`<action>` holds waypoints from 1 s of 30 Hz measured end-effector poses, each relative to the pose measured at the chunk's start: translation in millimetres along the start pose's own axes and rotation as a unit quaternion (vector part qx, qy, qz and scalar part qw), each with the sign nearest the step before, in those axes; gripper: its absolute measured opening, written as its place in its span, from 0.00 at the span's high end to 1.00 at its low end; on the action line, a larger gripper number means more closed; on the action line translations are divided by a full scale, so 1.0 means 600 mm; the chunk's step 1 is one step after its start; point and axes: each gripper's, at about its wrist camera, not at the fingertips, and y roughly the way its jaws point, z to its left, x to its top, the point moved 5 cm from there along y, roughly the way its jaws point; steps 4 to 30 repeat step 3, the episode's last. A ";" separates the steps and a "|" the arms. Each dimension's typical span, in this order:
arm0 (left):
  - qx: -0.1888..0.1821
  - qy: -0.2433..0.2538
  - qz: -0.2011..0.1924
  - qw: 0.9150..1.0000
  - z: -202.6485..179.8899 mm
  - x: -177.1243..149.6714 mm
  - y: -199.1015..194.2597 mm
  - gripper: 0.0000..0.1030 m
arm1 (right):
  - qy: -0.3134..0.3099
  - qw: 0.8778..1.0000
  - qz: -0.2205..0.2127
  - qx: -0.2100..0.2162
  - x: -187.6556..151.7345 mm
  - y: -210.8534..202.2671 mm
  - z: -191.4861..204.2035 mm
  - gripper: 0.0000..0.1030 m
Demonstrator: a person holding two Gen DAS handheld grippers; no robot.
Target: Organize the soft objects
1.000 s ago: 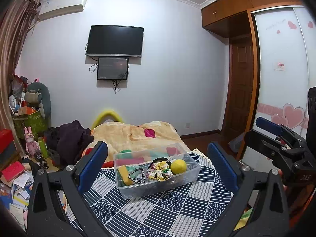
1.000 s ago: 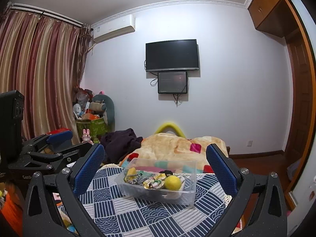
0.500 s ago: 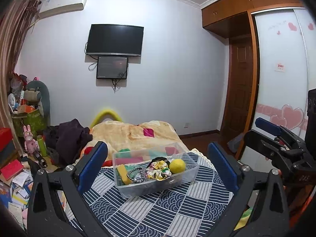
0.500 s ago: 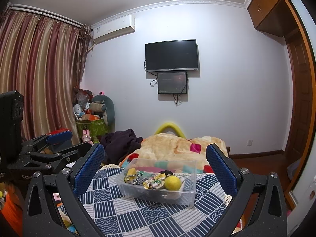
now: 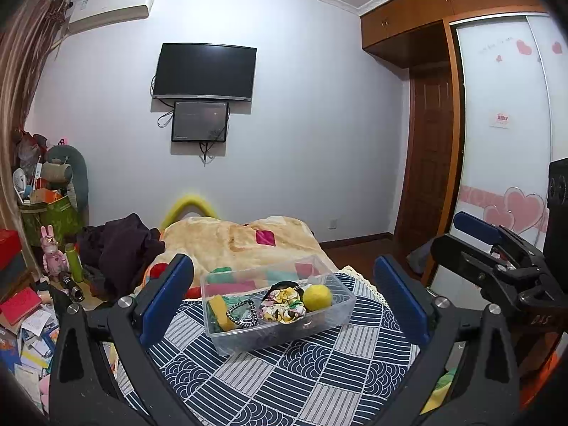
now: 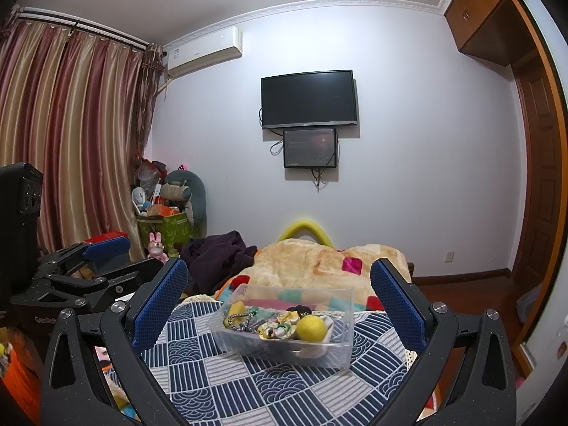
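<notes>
Clear plastic rectangular bin (image 5: 280,333) sits on the navy-and-white patterned cloth (image 5: 305,383) covering the bench, toward its far edge. Inside lie a round yellow felt ball (image 5: 317,297) at the right end, a floral fabric scrunchie (image 5: 282,305) beside it, and a dark beaded loop (image 5: 241,314) further left. Left gripper (image 5: 282,298) and right gripper (image 6: 278,303) both hover wide open and empty, framing the bin

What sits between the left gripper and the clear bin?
Only bare patterned cloth lies between the left gripper and the clear bin in the left wrist view; its open fingers flank the bin without touching it.
</notes>
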 end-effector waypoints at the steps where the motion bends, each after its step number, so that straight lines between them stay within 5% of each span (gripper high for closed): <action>1: 0.000 0.000 0.000 1.000 0.000 0.000 0.000 0.00 | 0.000 1.000 0.001 0.000 0.000 0.000 0.001 0.00; 30: 0.000 -0.001 0.001 1.000 0.001 0.000 0.000 0.00 | 0.000 1.000 0.001 0.000 -0.001 0.000 0.001 0.00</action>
